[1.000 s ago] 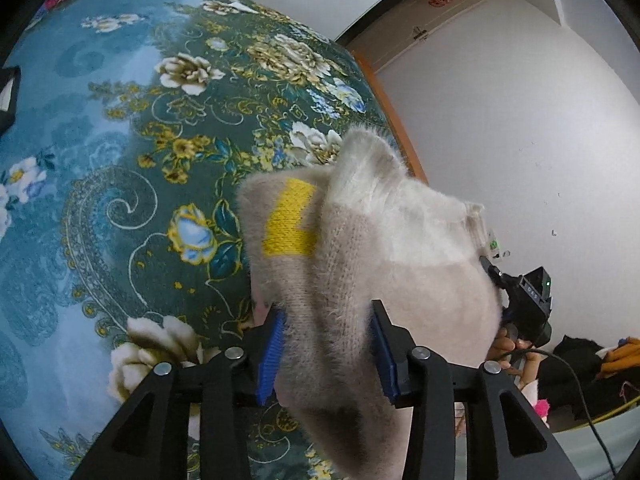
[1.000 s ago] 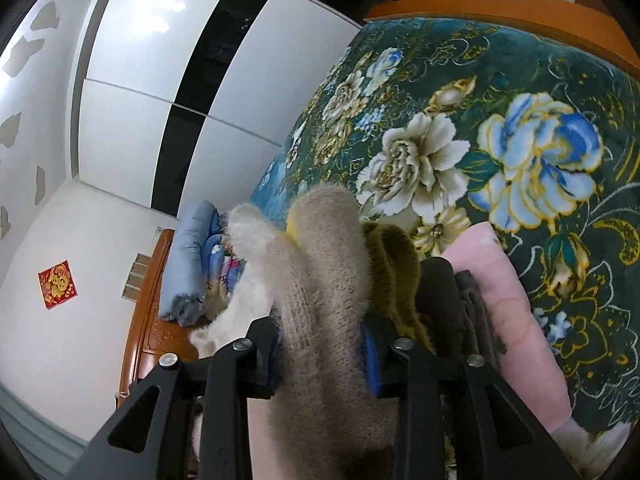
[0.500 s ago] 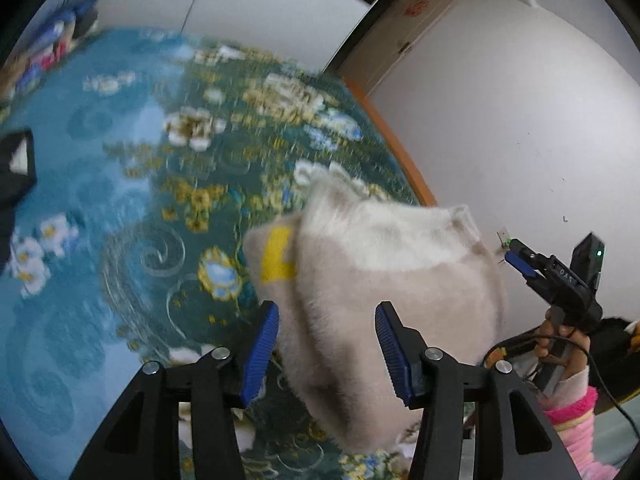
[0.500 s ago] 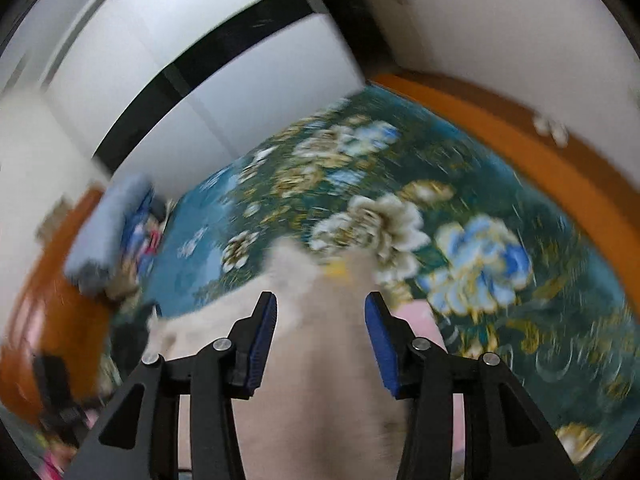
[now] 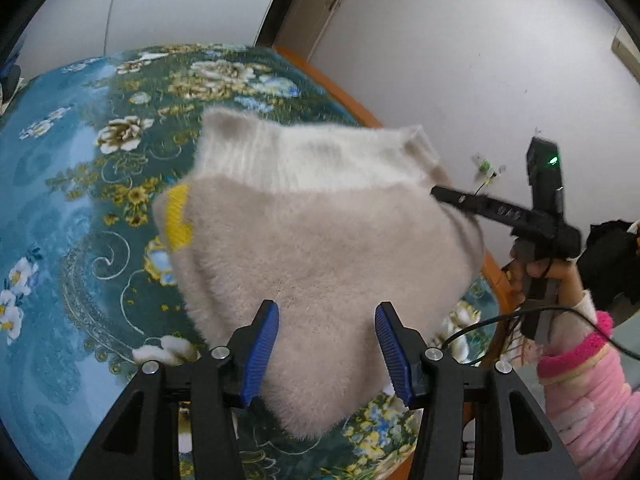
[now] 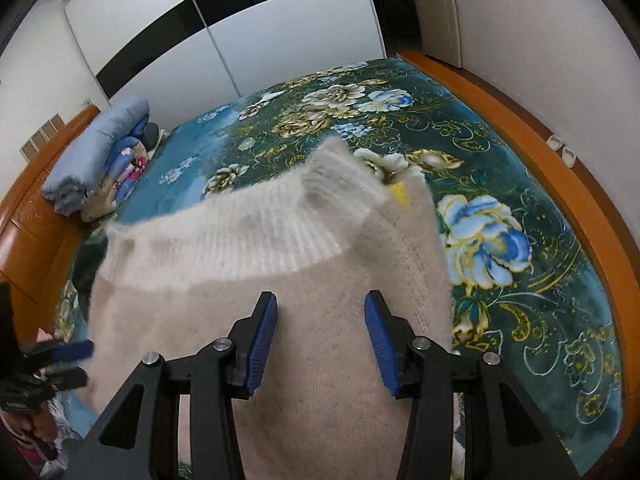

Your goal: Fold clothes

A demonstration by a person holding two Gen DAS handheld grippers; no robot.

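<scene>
A fluffy beige sweater [image 5: 320,240] with a white ribbed band and a yellow patch [image 5: 178,216] lies folded at the near edge of the bed. It also shows in the right wrist view [image 6: 280,280]. My left gripper [image 5: 327,352] is open, its blue pads spread just above the sweater's near part. My right gripper [image 6: 320,340] is open too, pads apart over the sweater. The right gripper also shows in the left wrist view [image 5: 500,212], held in a hand at the sweater's right corner.
The bed carries a teal floral blanket [image 6: 500,184] with an orange wooden frame [image 6: 560,168]. Rolled blue bedding [image 6: 92,152] lies at the headboard. A white and black wardrobe [image 6: 224,24] and a door [image 6: 440,4] stand beyond. A pink sleeve [image 5: 580,392] is at right.
Both grippers have opened and let go of the sweater, then drawn back. The sweater has dropped from a bunched hold and spread flat on the bed.
</scene>
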